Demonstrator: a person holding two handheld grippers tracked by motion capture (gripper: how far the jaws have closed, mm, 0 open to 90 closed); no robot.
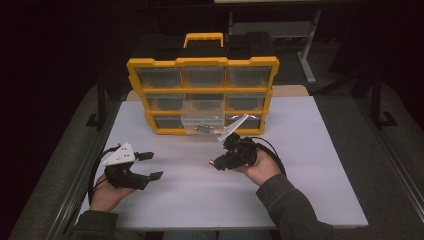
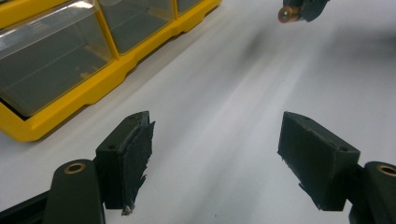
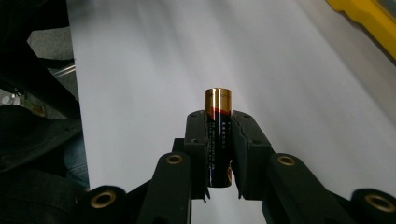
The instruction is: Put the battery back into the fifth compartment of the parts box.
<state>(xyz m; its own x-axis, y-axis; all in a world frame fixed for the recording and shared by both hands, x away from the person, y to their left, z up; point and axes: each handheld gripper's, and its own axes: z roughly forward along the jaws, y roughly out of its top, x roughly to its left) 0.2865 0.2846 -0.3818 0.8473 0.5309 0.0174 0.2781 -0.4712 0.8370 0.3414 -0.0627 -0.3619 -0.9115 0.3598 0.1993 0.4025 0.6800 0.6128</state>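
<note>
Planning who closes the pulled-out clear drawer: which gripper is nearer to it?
The right. The right gripper, shut on a battery, sits just in front of the pulled-out clear drawer. The left gripper, open, is farther off toward the table's left-front.

Dark lab: white table (image 1: 310,150), yellow parts organizer (image 1: 202,62).
</note>
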